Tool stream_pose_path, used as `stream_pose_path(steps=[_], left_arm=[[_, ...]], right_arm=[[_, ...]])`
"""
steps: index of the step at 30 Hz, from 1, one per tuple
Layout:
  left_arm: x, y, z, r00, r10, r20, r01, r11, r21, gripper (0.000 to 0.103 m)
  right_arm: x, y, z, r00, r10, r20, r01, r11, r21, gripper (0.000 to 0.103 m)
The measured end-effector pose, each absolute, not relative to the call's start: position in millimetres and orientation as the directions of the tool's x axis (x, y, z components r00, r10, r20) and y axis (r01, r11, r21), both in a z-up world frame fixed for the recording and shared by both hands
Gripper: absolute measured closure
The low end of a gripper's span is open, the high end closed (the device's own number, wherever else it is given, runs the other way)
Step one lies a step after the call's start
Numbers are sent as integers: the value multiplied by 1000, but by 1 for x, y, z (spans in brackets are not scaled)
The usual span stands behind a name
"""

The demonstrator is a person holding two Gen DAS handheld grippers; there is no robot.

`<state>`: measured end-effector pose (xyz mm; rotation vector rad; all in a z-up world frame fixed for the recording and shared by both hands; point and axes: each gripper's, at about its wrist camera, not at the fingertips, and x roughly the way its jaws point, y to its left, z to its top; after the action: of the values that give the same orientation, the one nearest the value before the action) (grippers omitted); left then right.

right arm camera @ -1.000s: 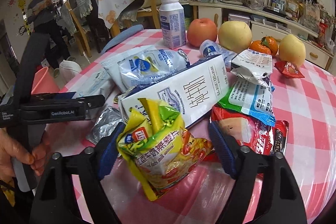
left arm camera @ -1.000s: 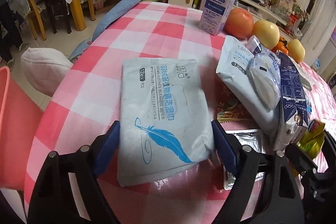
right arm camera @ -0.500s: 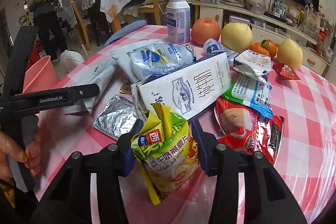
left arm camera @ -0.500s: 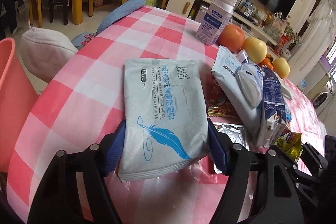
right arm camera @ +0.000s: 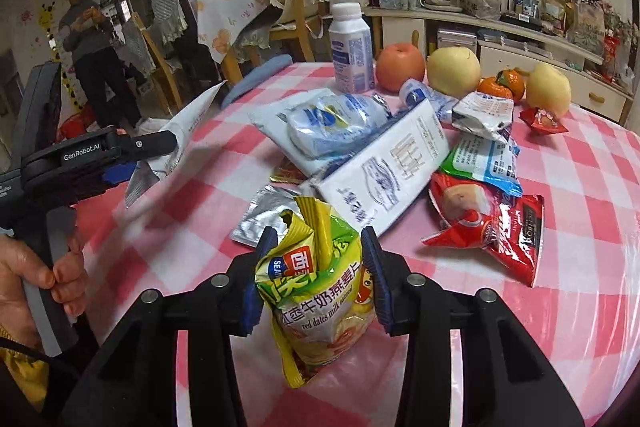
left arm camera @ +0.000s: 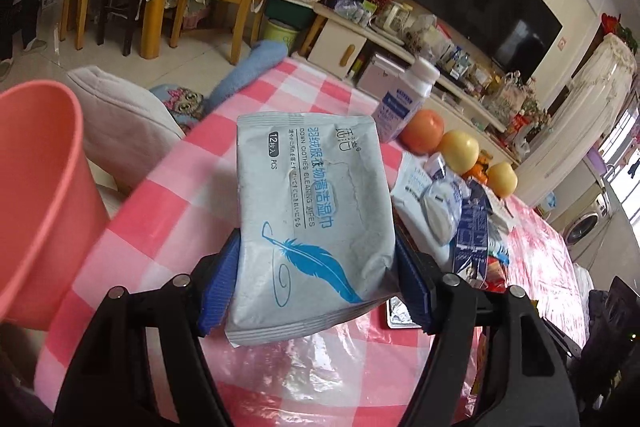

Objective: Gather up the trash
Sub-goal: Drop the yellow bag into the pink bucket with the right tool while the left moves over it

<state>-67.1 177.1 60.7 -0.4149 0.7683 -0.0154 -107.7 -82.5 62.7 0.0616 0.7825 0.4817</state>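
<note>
A pale grey wipes packet (left arm camera: 312, 195) with a blue feather print hangs above the pink checked table (left arm camera: 160, 211), my left gripper (left arm camera: 317, 237) shut on its lower half. From the right wrist view the same packet (right arm camera: 184, 131) sticks up out of that gripper (right arm camera: 132, 159), held by a hand (right arm camera: 36, 279). My right gripper (right arm camera: 319, 233) is closing on a yellow-green oatmeal bag (right arm camera: 320, 287); both blue pads press its crumpled sides, and its bottom tip hangs just above the cloth.
A pink bin (left arm camera: 40, 187) stands left of the table edge. A white milk carton (right arm camera: 384, 171), silver foil (right arm camera: 264, 215), a red snack packet (right arm camera: 492, 223) and other wrappers lie mid-table. A bottle (right arm camera: 351, 51) and fruit (right arm camera: 452, 69) stand behind. A person (right arm camera: 88, 39) stands far left.
My left gripper closed on the wipes packet and lifted it off the table towards the bin side. My right gripper closed on the oatmeal bag and raised it slightly.
</note>
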Motion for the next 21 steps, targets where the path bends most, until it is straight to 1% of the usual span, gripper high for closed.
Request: stream_pose_path(steps=[5, 11, 16, 21], left_arm=[[-82, 201, 86, 773, -109, -625, -164, 918, -362, 31], [-100, 246, 113, 811, 20, -585, -252, 914, -319, 31], [-117, 302, 117, 800, 118, -589, -367, 872, -324, 31], [-131, 358, 113, 765, 205, -610, -484, 808, -335, 31]], right_arm=[[-114, -62, 84, 594, 497, -632, -422, 862, 281, 58], [-114, -13, 112, 554, 595, -583, -486, 799, 354, 58], [-114, 60, 143, 501, 687, -527, -594, 716, 367, 58], [-109, 140, 167, 426, 768, -478, -686, 619, 383, 58]])
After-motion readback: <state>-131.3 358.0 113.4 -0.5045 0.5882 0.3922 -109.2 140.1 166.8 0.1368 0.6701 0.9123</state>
